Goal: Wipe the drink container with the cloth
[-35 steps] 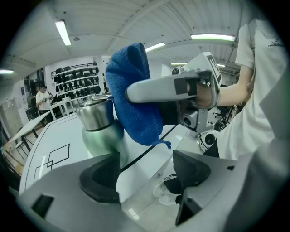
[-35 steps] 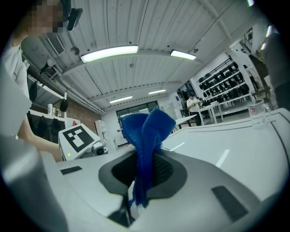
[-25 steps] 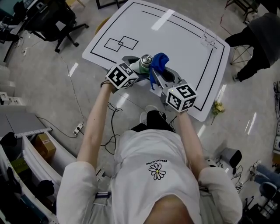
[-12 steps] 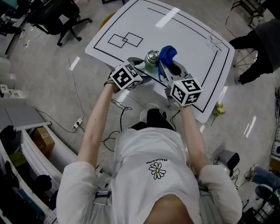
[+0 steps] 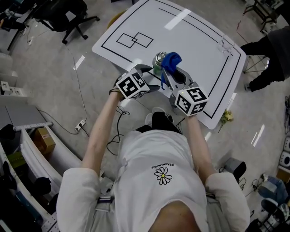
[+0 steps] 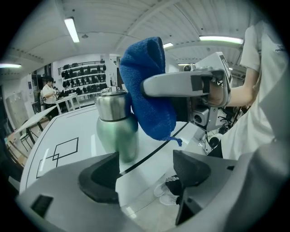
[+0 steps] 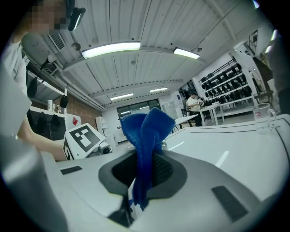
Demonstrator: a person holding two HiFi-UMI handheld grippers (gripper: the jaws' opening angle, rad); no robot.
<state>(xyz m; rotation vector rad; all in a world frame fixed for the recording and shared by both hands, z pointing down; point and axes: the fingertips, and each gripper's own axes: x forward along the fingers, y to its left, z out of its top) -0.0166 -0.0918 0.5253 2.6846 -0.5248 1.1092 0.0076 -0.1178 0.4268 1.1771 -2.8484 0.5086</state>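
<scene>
A green drink container (image 5: 158,59) with a steel cap stands near the front edge of the white table (image 5: 195,41). In the left gripper view the container (image 6: 115,123) is upright just beyond my left jaw, not between the jaws. My left gripper (image 5: 148,72) (image 6: 145,174) is open and empty. My right gripper (image 5: 168,72) (image 7: 142,170) is shut on a blue cloth (image 5: 171,60) (image 7: 146,136). The cloth (image 6: 149,90) hangs against the container's right side and upper part, hiding some of it.
A clear glass (image 5: 225,44) (image 7: 261,116) stands at the table's far right corner. Two overlapping black rectangles (image 5: 134,40) are drawn at the table's left. An office chair (image 5: 63,13) is on the floor far left; a person (image 5: 272,54) stands at the right.
The blue cloth has bunched up higher beside the container's top. Both grippers have stayed close around the container as the head view shifted.
</scene>
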